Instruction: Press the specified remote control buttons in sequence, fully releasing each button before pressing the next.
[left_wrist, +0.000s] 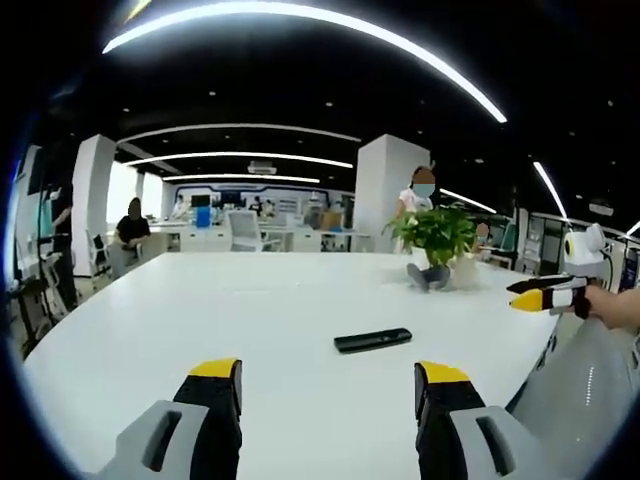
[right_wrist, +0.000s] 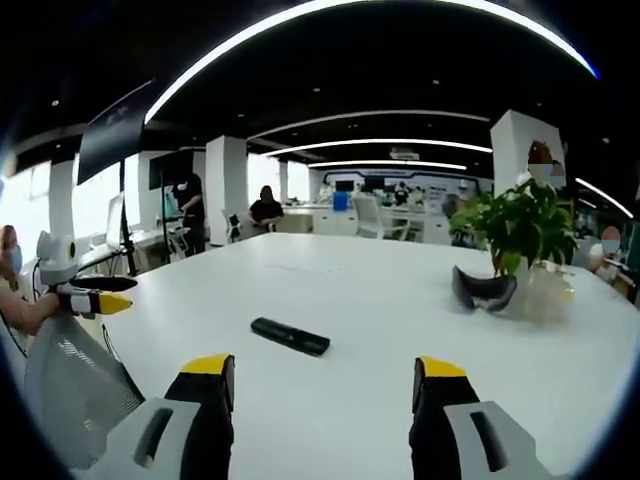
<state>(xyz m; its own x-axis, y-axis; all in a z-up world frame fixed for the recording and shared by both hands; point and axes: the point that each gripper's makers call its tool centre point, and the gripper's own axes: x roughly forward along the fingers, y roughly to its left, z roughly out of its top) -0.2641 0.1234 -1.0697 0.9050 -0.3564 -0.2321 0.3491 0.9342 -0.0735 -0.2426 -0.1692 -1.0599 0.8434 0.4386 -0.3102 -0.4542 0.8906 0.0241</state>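
1. Your left tongs (left_wrist: 328, 385) and right tongs (right_wrist: 322, 380) both stand wide, holding nothing.
2. The remote control (left_wrist: 372, 341) lies flat, mid-table (left_wrist: 200, 320), well apart from both.
3. Wide jaws may hit neighbouring buttons; the unsteadied remote may slide.

Your left tongs (left_wrist: 328, 385) were black, tipped yellow, on grey bodies; your right tongs (right_wrist: 322, 380) matched. Remote (left_wrist: 372, 340) was black against white counter (left_wrist: 250, 310). Plant (right_wrist: 520, 225) was green; object at its foot (right_wrist: 484, 288) dark grey.
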